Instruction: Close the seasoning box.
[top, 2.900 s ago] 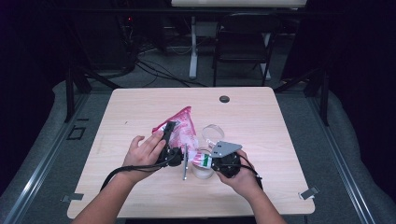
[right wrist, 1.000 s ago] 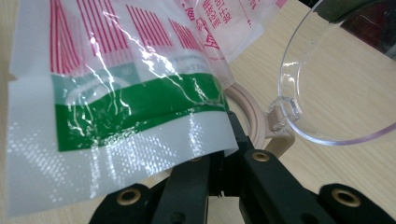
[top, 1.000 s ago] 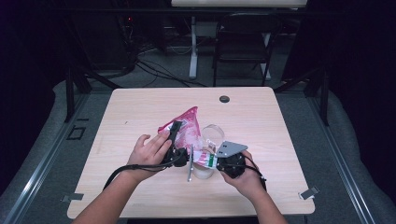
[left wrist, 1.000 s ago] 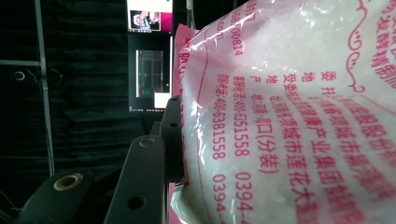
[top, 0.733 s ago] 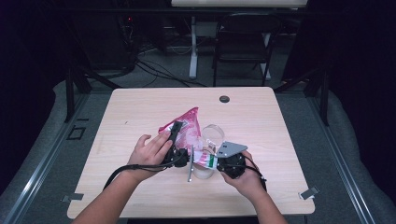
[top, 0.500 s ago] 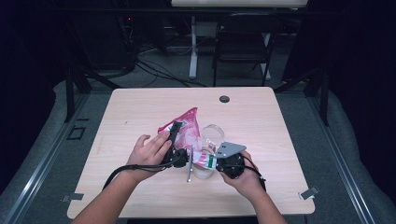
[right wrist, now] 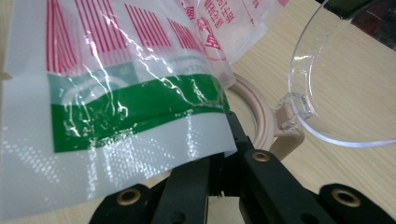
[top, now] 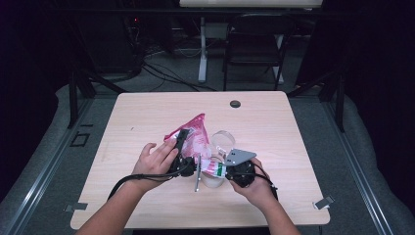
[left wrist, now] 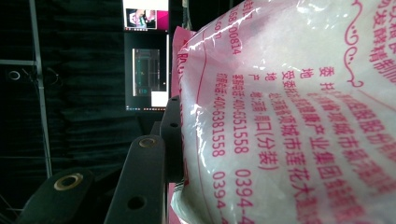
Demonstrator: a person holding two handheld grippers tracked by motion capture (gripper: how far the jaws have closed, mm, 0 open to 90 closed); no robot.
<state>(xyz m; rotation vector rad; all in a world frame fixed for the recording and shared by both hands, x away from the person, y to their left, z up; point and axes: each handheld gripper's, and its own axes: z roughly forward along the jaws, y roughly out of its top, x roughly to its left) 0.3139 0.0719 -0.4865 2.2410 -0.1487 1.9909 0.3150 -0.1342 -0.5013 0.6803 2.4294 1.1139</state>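
I have both grippers on the pink-printed plastic bag (top: 195,138), which sits lifted above the middle of the wooden table (top: 147,112). My left gripper (top: 181,147) clamps the bag's fuller, pink upper part; in the left gripper view one black jaw presses flat against the white-filled bag (left wrist: 289,116). My right gripper (top: 222,169) has its jaws together, pinching the bag's flat green-and-white sealed edge (right wrist: 116,116). Just beside that edge lies a clear plastic lid (right wrist: 345,74) and, under the bag, a beige round container (right wrist: 261,116) on the table.
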